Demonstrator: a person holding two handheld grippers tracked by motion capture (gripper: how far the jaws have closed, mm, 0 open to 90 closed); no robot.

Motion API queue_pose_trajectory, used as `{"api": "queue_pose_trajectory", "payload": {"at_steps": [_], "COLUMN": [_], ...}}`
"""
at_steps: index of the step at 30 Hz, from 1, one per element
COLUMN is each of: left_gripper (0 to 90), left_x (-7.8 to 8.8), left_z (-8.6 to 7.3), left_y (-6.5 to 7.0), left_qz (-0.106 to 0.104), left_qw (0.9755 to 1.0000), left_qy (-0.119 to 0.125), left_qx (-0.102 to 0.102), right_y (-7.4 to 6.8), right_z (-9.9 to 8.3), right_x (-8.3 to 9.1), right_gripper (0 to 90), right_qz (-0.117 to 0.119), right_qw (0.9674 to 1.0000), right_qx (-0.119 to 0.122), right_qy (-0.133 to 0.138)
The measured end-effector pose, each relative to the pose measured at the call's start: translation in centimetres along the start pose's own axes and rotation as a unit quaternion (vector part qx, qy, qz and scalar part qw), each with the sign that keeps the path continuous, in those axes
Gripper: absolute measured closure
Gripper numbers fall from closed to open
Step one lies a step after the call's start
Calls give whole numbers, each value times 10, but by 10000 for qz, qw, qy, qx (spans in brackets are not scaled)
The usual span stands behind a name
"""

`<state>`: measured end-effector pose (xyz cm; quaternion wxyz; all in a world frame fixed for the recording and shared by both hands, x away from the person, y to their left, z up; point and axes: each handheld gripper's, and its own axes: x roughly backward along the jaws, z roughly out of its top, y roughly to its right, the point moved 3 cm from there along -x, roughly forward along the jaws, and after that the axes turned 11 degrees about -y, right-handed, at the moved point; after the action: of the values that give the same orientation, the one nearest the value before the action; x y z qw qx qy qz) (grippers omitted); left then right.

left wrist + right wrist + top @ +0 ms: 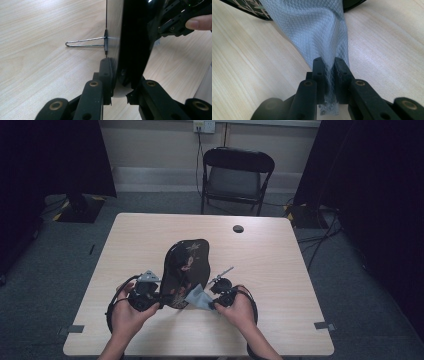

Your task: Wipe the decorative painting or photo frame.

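A black oval panel (186, 265) with a pale floral pattern stands tilted on the wooden table (270, 265). In the left gripper view it is edge-on (135, 42), with a thin wire stand (85, 43) sticking out from its back. My left gripper (164, 299) (122, 83) is shut on the panel's lower edge. My right gripper (213, 303) (329, 67) is shut on a grey-blue quilted cloth (312, 27), which reaches up to the panel's front near its bottom (197, 296). The right gripper's body (180, 17) with a fingertip on it lies just beyond the panel.
A black folding chair (237, 172) stands behind the table's far edge. A small dark round hole (238, 228) sits in the tabletop at the back right. Dark curtains hang at both sides. Grey tape marks (325, 325) lie near the front corners.
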<state>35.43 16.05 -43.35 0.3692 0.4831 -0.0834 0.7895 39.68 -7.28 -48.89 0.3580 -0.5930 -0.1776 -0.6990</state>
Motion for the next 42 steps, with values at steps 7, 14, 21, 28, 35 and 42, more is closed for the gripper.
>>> {"api": "queue_pose_trajectory", "payload": {"at_steps": [7,14,21,28,35,42], "left_gripper": [785,785,785,785,785,785], "left_x": [0,0,0,0,0,0], "left_z": [0,0,0,0,0,0], "left_y": [0,0,0,0,0,-1], "left_qz": [0,-11,-2,-12,-15,-20], "left_qw": [10000,10000,10000,10000,10000,10000], "left_qy": [-3,-22,-7,-8,4,-3], "left_qx": [16,12,22,36,35,35], "right_y": [2,4,2,-7,-14,-23], "right_z": [-5,-6,5,23,41,59], "right_x": [10,42,91,137,178,190], "right_gripper": [815,814,815,814,815,814], "right_qz": [-10,-89,-122,-223,-336,-409], "right_qw": [10000,9997,9986,9963,9933,9926], "right_qx": [28,57,171,350,414,441], "right_qy": [20,207,493,753,1029,1057]}}
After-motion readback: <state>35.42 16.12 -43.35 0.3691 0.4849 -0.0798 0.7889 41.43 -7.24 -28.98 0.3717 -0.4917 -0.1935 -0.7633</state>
